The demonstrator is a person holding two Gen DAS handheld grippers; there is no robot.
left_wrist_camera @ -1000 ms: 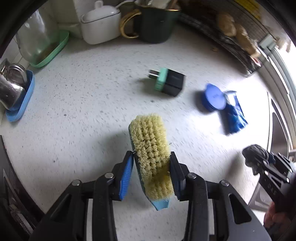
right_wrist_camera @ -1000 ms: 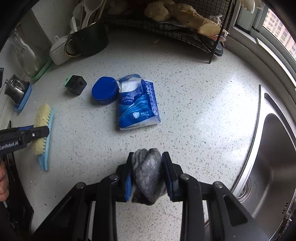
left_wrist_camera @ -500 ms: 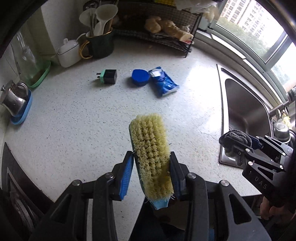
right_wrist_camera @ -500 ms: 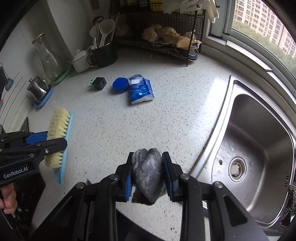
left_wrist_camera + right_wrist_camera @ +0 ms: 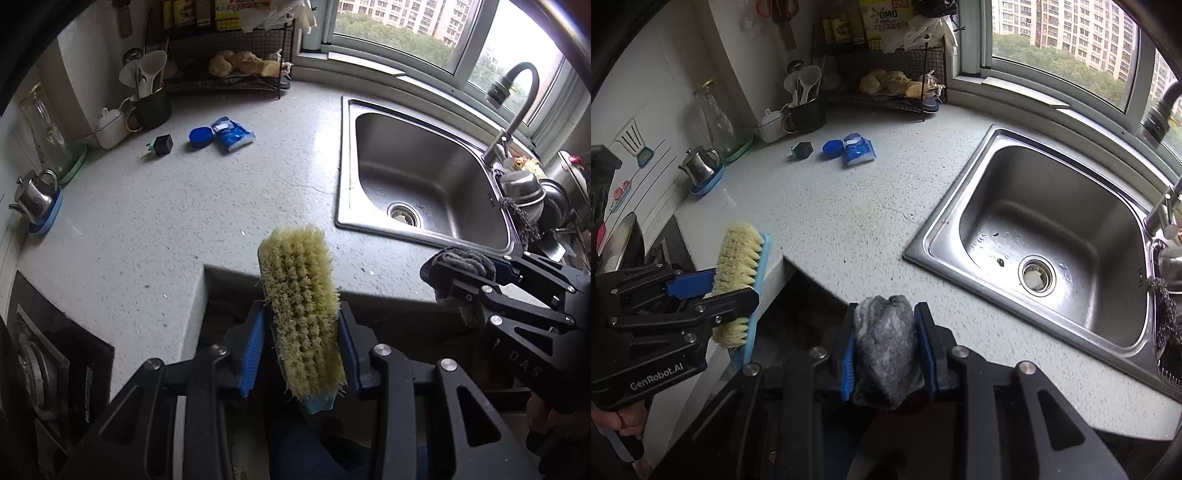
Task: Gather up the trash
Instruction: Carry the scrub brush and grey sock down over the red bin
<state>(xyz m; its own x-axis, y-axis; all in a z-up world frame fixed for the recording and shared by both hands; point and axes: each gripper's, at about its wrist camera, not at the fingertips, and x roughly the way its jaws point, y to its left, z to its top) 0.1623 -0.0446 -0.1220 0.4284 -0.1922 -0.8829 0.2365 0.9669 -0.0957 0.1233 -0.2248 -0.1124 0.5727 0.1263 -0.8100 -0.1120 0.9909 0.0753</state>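
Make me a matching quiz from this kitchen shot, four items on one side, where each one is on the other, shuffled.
Items:
1. scrub brush
2. grey rag
3. blue tissue pack
4. bread

Places:
A. wire rack
B. right gripper
C. countertop, beside the blue lid
D. left gripper

Pairs: 1-D, 2-B, 3-C, 4-A

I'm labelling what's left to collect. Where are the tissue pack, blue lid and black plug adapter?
tissue pack (image 5: 233, 135), left wrist view, middle of the wrapper
blue lid (image 5: 201, 137), left wrist view, top face
black plug adapter (image 5: 802, 150), right wrist view, black body
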